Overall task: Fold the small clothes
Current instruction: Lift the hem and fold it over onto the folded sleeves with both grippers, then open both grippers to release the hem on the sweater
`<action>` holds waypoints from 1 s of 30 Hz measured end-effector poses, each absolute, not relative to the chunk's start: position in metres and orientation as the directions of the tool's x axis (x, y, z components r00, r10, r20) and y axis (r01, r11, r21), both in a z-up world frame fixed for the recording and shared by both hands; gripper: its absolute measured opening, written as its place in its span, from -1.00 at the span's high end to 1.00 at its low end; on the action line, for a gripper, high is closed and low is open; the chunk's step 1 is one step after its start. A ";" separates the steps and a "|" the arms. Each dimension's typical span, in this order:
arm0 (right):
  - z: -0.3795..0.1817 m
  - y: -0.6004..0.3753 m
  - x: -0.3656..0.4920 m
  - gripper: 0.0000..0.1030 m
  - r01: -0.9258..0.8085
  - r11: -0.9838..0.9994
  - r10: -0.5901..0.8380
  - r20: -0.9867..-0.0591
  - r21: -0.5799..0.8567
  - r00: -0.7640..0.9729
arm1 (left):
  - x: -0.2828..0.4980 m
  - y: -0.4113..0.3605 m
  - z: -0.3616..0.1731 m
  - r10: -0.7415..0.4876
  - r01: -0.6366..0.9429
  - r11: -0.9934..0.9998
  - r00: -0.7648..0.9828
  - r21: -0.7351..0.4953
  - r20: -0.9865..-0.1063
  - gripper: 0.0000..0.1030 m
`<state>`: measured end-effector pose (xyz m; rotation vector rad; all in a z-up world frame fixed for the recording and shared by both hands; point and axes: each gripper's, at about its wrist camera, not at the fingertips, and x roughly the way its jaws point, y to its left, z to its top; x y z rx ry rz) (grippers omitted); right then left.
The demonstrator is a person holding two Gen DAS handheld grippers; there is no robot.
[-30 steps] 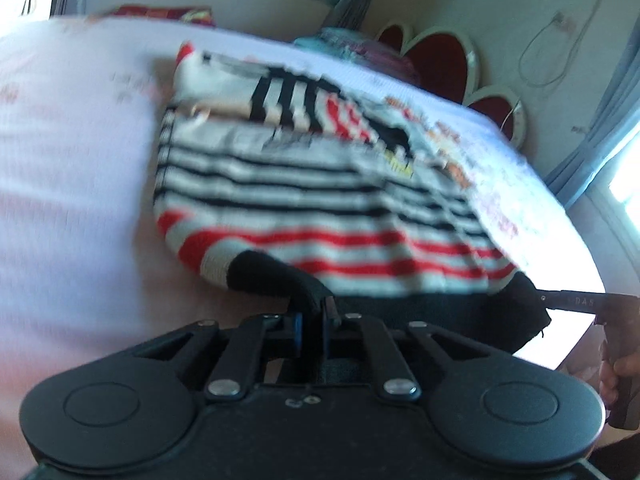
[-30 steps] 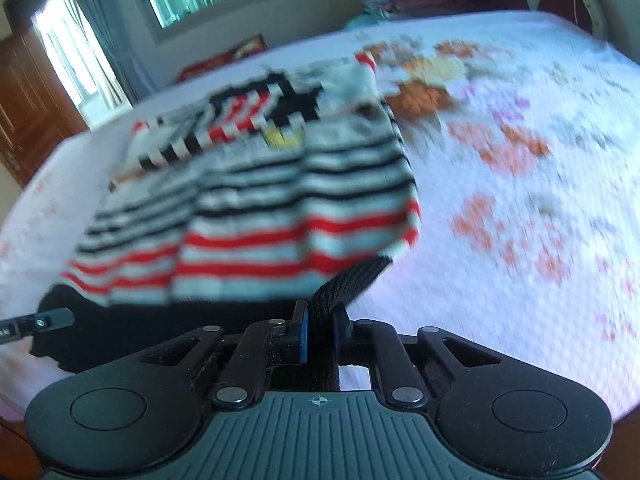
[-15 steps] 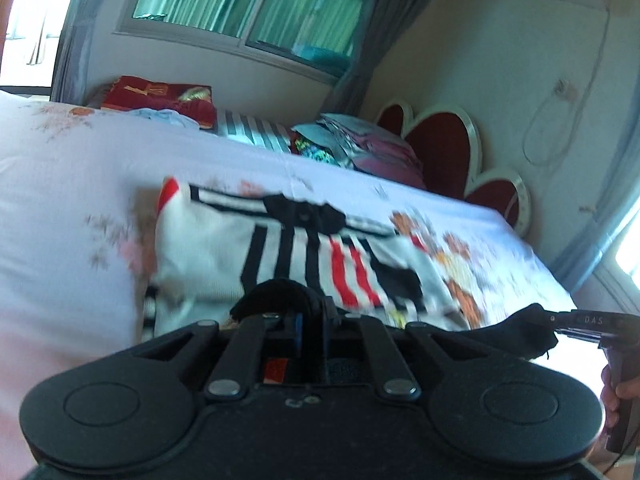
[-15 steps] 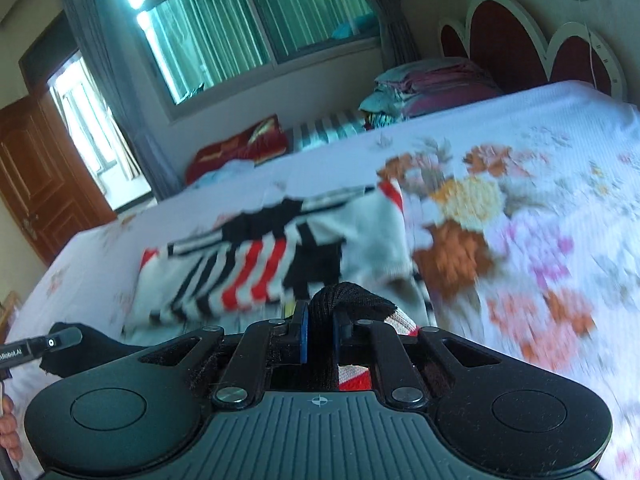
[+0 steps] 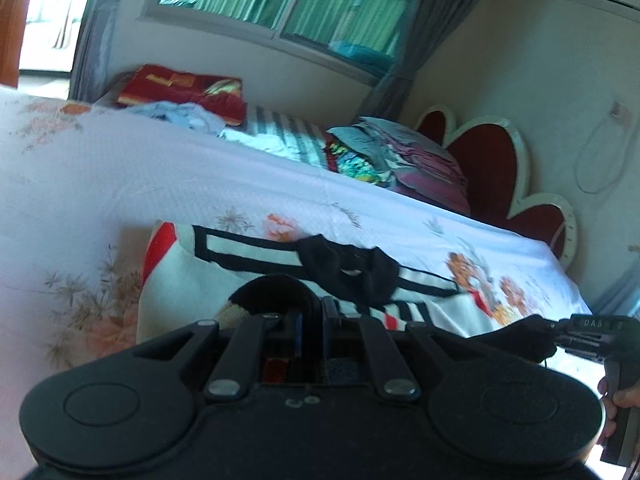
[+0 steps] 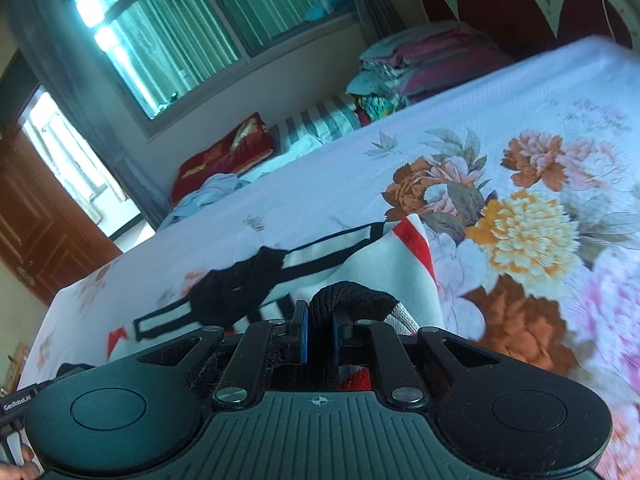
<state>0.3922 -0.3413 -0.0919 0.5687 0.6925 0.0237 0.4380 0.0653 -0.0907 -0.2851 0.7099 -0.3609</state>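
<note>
A small white knit sweater with black and red stripes (image 5: 192, 280) lies on the floral bed sheet (image 5: 160, 184); it also shows in the right wrist view (image 6: 360, 264). Its black collar (image 5: 348, 268) faces the far side. My left gripper (image 5: 312, 316) is shut on the sweater's black hem (image 5: 272, 292), lifted and carried over the garment. My right gripper (image 6: 320, 320) is shut on the other black hem corner (image 6: 348, 300). The right gripper's fingers (image 5: 576, 336) show at the right edge of the left wrist view, pinching black hem.
Stacked folded clothes (image 5: 392, 160) sit by the red scalloped headboard (image 5: 488, 168). A red pillow (image 5: 180, 88) and a light blue garment (image 5: 180, 116) lie at the bed's far side under the window. A wooden door (image 6: 36, 216) stands at left.
Both grippers have lifted the striped lower hem and carried it forward over the sweater toward the collar. The lower stripes have dropped out of sight below the grippers.
</note>
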 end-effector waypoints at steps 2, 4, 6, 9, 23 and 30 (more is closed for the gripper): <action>-0.101 -0.345 0.409 0.79 0.175 0.847 0.205 -0.613 0.502 0.763 | 0.453 0.066 -0.097 -0.406 0.196 0.902 0.693 -0.385 -0.596 0.86; -0.110 -0.348 0.424 0.79 0.186 0.846 0.205 -0.627 0.500 0.752 | 0.469 0.066 -0.105 -0.398 0.169 0.901 0.684 -0.399 -0.611 0.86; -0.117 -0.351 0.439 0.79 0.199 0.838 0.209 -0.636 0.508 0.743 | 0.483 0.067 -0.112 -0.388 0.139 0.902 0.674 -0.408 -0.629 0.86; -0.129 -0.356 0.460 0.79 0.229 0.813 0.229 -0.655 0.535 0.720 | 0.504 0.068 -0.122 -0.369 0.090 0.905 0.653 -0.416 -0.661 0.85; -0.142 -0.377 0.486 -0.19 0.246 0.761 0.267 -0.635 0.601 0.725 | 0.528 0.079 -0.122 -0.253 0.029 0.944 0.700 -0.328 -0.668 -0.38; -0.125 -0.374 0.485 -0.71 0.166 0.846 0.225 -0.622 0.507 0.750 | 0.529 0.078 -0.124 -0.287 0.132 0.953 0.677 -0.272 -0.678 -0.31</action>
